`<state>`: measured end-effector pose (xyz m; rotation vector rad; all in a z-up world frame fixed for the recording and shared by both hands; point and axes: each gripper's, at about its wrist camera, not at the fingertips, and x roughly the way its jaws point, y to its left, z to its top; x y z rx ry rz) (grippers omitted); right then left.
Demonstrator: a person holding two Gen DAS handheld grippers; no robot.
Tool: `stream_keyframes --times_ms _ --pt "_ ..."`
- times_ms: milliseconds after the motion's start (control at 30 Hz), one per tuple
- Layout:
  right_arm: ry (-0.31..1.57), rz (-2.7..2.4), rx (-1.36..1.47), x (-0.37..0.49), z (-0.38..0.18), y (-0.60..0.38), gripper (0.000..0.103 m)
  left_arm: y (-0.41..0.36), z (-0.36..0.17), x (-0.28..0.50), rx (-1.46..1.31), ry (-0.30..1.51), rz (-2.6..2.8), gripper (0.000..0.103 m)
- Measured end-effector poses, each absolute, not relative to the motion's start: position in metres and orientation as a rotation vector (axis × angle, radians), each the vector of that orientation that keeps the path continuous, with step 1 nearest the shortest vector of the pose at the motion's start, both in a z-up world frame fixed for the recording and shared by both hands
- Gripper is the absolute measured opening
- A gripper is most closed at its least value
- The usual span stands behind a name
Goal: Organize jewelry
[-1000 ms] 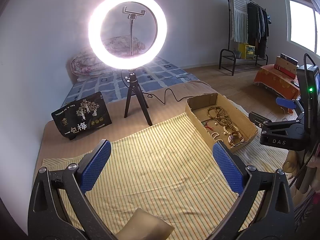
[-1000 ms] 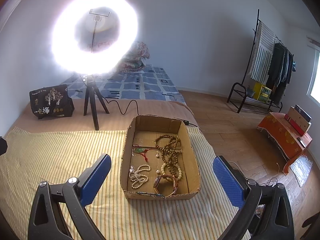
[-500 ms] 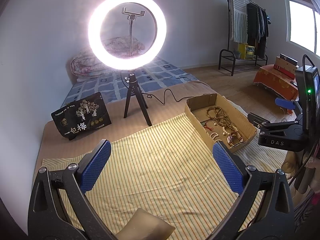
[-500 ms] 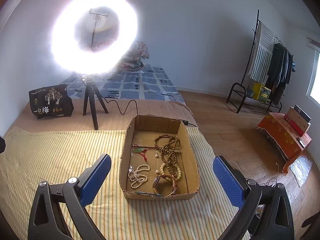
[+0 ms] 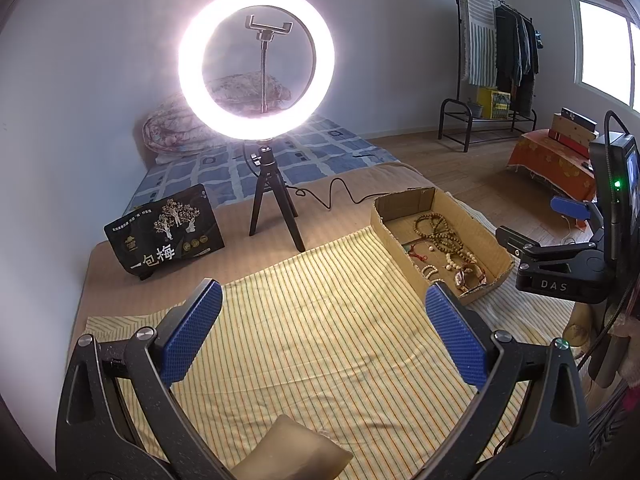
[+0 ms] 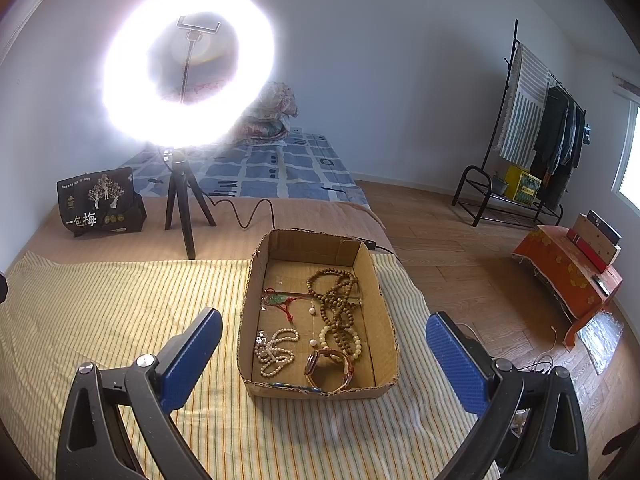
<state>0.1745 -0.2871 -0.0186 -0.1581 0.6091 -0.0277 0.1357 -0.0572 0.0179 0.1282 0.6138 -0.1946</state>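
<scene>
A shallow cardboard box [image 6: 388,316] lies on a yellow striped cloth [image 6: 100,312] and holds jewelry. Inside are a long brown bead strand [image 6: 338,300], a white pearl strand [image 6: 276,350], a red cord with a green pendant [image 6: 280,300] and a brown bracelet [image 6: 330,366]. My right gripper [image 6: 322,356] hangs open above the box's near end, holding nothing. My left gripper [image 5: 322,334] stands open over bare cloth, left of the box [image 5: 496,252]. The right gripper's body [image 5: 560,264] shows at the right of the left wrist view.
A lit ring light on a black tripod [image 5: 272,208] stands behind the cloth, its cable [image 6: 248,216] running toward the box. A black printed bag [image 5: 164,236] lies at the back left. A tan object [image 5: 292,456] sits at the near edge. The bed edge drops to wooden floor [image 6: 460,264].
The right gripper has drifted slightly left and forward toward the box. The left gripper has barely moved. Both stay open.
</scene>
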Motion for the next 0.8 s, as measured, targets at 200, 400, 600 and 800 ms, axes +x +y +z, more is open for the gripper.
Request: stream_keyframes --times_ms 200,400,600,800 --pt "0.612 -0.025 -0.163 0.1728 -0.0216 -0.2891 0.103 -0.0575 0.0185 0.1365 0.123 0.625 -0.188 0.103" --pt "0.614 -0.024 -0.162 0.1731 -0.0221 -0.2884 0.103 -0.0558 0.0167 0.1383 0.124 0.631 -0.182 0.103" --pt "0.621 -0.020 -0.169 0.1734 -0.0234 -0.2862 0.103 -0.0556 0.0157 0.1388 0.123 0.636 -0.180 0.103" --pt "0.626 -0.021 -0.172 0.1741 -0.0239 -0.2852 0.103 -0.0531 0.0153 0.1392 0.120 0.626 -0.167 0.103"
